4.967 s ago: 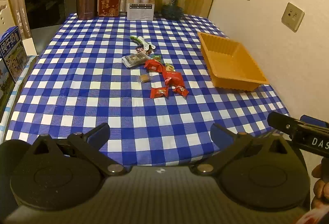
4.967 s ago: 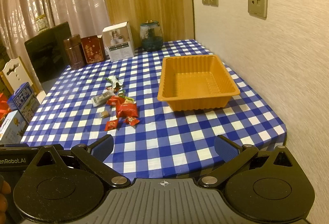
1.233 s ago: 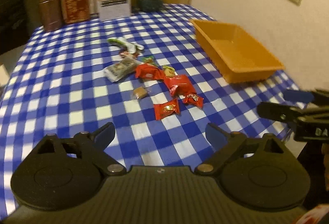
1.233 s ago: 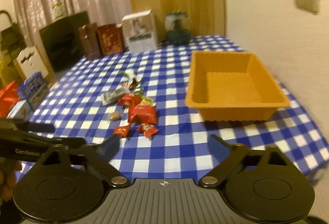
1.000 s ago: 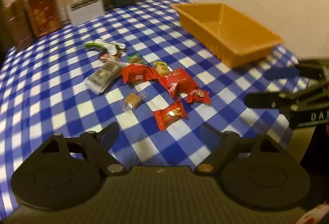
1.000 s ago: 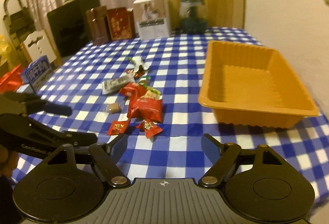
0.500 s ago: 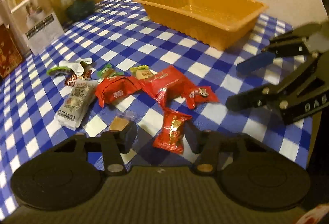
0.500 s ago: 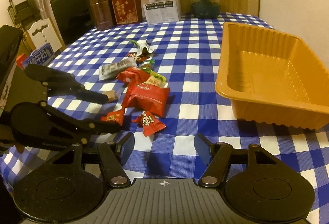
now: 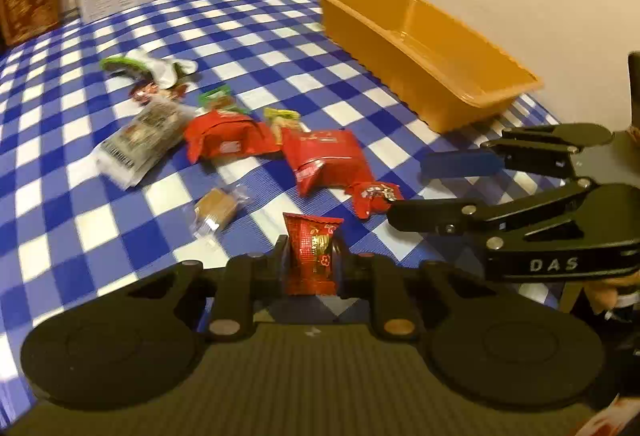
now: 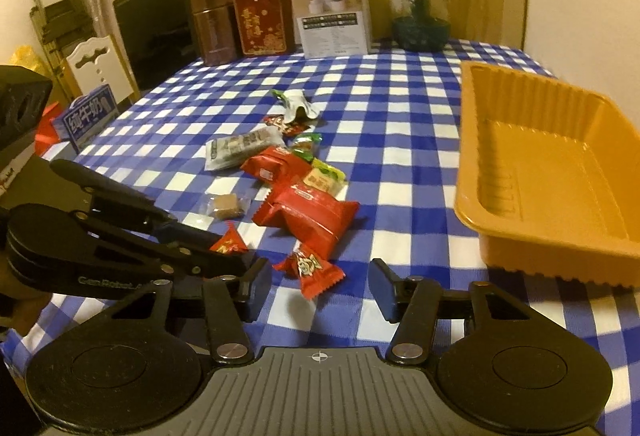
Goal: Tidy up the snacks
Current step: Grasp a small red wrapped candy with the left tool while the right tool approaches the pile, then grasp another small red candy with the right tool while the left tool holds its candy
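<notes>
Pinching a small red candy (image 9: 311, 255) between its two fingers, your left gripper (image 9: 310, 256) hides the lower end of the wrapper; gold print and a flower mark show on it, but the writing is too small to read. From the right wrist view only a red corner of that candy shows past the left tool, whose side reads "GenRobot.A", the end cut off by your right gripper's finger.

Your right gripper (image 10: 316, 286) stands spread, jaws well apart and holding nothing, just short of a second small red candy (image 10: 310, 268) near the front edge of the table (image 10: 400, 108). From the left view its body is marked "DAS"; the rest runs out of frame.

Behind that candy lies a large red packet (image 10: 310, 214), then a second red packet (image 10: 276, 164), a yellow-green sweet (image 10: 324, 176), a clear-wrapped brown square (image 10: 224, 205), a grey bar (image 10: 240, 147) with a barcode, and a white-and-green wrapper (image 10: 298, 104) furthest back. Their labels are blurred.

The orange tray (image 10: 472, 164) sits along the right edge of the table, well apart from the pile; its right side is cut off by the frame.

At the back edge stand a brown canister (image 10: 214, 22), a red box (image 10: 260, 20) with gold characters, a white box (image 10: 334, 14) with a black strip label, and a glass jar (image 10: 420, 12). Off the left edge, a blue carton (image 10: 88, 114) reads "纯牛奶".
</notes>
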Motion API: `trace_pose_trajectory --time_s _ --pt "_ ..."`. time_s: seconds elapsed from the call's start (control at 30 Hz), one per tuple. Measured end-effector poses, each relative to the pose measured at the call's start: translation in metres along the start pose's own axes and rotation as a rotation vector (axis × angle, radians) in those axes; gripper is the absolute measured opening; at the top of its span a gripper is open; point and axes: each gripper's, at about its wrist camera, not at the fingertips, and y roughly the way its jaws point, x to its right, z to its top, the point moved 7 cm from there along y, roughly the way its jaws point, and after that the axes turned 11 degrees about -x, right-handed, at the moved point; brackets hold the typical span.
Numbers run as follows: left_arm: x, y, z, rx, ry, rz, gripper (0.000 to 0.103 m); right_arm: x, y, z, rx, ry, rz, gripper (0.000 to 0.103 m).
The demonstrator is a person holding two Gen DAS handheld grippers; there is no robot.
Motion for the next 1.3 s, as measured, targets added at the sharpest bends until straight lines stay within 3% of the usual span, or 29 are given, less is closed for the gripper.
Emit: trace_pose_trajectory --time_s 0.27,0.4,0.63,0.7,0.93,1.07,1.13,1.17,1.2,1.3 --pt "-0.004 -0.008 -0.008 0.017 -0.096 0.003 0.019 -0.007 0.017 0.006 -0.02 -0.074 -0.028 0.041" --pt "0.0 -0.008 -0.013 0.015 -0.124 0.0 0.019 -0.012 0.022 0.003 -0.042 -0.1 -0.037 0.024" --pt "0.007 -0.016 -0.018 0.028 -0.162 0.019 0.019 -0.014 0.011 -0.002 -0.031 -0.076 -0.04 0.019" --pt "0.01 -0.021 -0.018 0.037 -0.166 0.043 0.019 -0.015 0.004 -0.003 -0.022 -0.071 -0.04 0.001" --pt "0.022 -0.034 -0.018 0.067 -0.206 0.066 0.019 -0.012 -0.018 -0.003 0.019 -0.047 -0.067 0.001" --pt "0.022 -0.037 -0.021 0.066 -0.215 0.082 0.019 -0.01 -0.019 -0.005 0.033 -0.084 -0.079 0.004" --pt "0.019 -0.038 -0.022 0.065 -0.221 0.085 0.019 -0.009 -0.014 -0.007 0.022 -0.109 -0.087 0.021" --pt "0.018 -0.038 -0.023 0.064 -0.223 0.086 0.019 -0.008 -0.01 -0.008 0.011 -0.122 -0.088 0.046" --pt "0.016 -0.038 -0.023 0.064 -0.228 0.088 0.019 -0.007 -0.006 -0.009 0.002 -0.133 -0.085 0.058" --pt "0.011 -0.034 -0.023 0.061 -0.24 0.085 0.019 -0.009 0.002 -0.01 -0.01 -0.16 -0.063 0.057"
